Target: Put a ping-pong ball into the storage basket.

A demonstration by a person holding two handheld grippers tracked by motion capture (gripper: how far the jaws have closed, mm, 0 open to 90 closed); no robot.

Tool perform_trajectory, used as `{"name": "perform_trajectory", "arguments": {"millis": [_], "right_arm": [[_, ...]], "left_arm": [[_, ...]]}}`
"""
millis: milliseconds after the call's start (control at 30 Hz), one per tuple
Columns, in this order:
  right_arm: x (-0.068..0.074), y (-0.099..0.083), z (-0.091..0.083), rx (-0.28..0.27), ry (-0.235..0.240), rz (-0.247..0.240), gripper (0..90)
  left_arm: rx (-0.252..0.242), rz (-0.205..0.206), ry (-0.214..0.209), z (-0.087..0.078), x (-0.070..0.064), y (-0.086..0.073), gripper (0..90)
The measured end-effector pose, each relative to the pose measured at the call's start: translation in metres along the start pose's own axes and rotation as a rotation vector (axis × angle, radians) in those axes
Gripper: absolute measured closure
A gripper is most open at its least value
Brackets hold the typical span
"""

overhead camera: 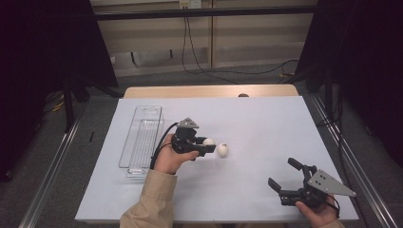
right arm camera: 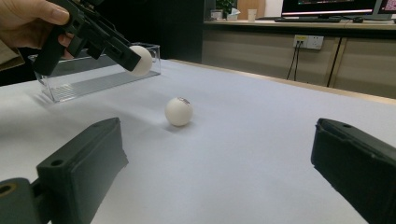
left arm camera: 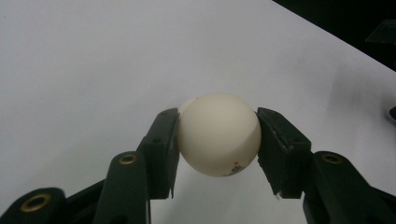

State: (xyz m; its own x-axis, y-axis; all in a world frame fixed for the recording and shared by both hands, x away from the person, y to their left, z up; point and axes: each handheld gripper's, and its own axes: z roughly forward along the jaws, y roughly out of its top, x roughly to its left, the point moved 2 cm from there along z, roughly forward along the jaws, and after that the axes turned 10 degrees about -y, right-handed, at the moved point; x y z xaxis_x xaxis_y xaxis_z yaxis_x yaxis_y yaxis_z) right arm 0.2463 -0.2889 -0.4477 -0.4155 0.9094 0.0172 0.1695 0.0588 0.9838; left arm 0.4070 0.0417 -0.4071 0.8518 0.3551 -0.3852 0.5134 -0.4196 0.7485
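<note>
Left gripper view: jaws pinch a ball [left arm camera: 218,135] near its middle.
Smooth ball could squirt free; right gripper [overhead camera: 285,179] gapes, empty.

A white ball [left arm camera: 218,135] with a small printed mark low on its side sits pinched off the counter mid-frame, while a second, matching ball [right arm camera: 179,111] rests just beside it.
</note>
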Motion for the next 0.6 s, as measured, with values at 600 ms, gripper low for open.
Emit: {"name": "perform_trajectory", "arguments": {"millis": [600], "right_arm": [[-0.002,0.000,0.001,0.002,-0.009,0.008,1.3]], "left_arm": [[-0.017,-0.001,0.015,-0.011,0.004,0.000,51.0]]}}
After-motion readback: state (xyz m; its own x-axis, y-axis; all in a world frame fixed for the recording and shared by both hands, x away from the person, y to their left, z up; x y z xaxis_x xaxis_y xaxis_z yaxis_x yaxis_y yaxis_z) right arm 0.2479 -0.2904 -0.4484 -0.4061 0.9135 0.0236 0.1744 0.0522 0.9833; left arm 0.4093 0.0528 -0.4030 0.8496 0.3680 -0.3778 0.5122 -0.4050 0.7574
